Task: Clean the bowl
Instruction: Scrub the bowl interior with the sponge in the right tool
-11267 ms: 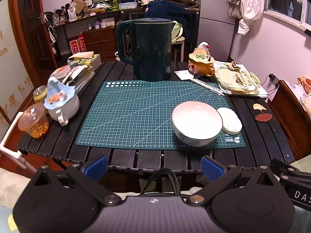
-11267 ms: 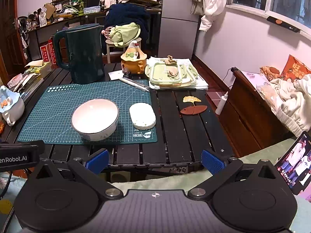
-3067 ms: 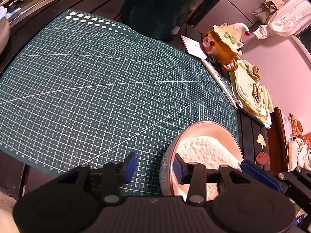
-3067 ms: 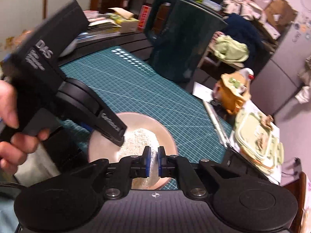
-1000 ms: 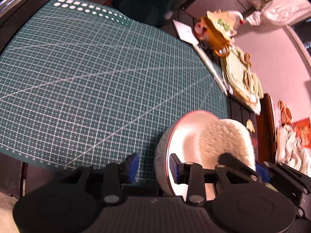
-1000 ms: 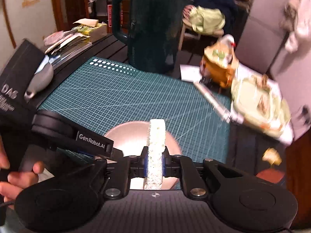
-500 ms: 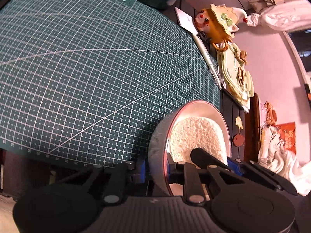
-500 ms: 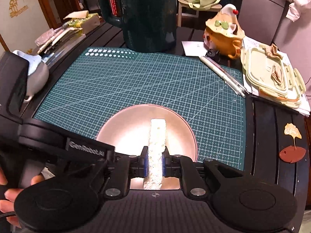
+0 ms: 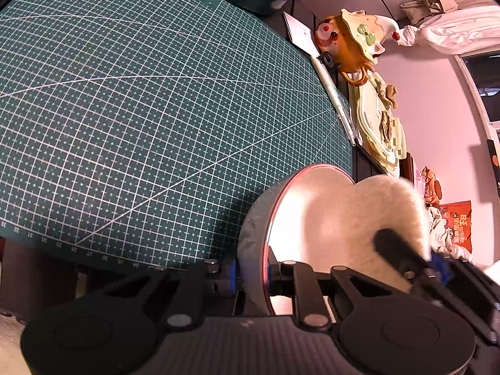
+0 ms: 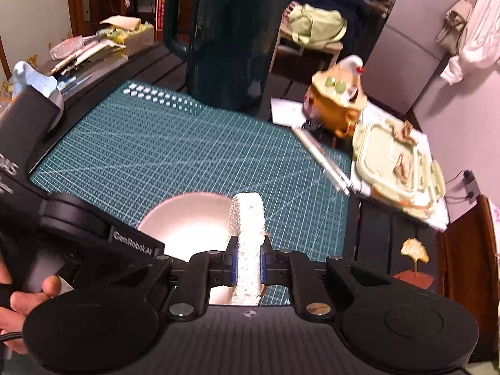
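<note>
The left claw (image 9: 251,276) pinches the near wall of the bowl (image 9: 300,218): one finger sits outside the wall, the other inside, with the rim between them. The bowl stands directly ahead of this claw, at the near right corner of the green cutting mat (image 9: 140,109) on the dark slatted surface (image 10: 393,234).

The right claw (image 10: 248,264) is pressed together on a white sponge (image 10: 248,228), held edge-on and upright between its blue pads (image 10: 233,264). The sponge projects forward from the claw over the right part of the bowl's interior; contact with the inner wall cannot be confirmed. In the left wrist view the sponge appears blurred.

A hand (image 10: 22,300) grips the left unit's handle to the left of the right claw. A dark green kettle (image 10: 228,37) stands beyond the mat's far edge.
</note>
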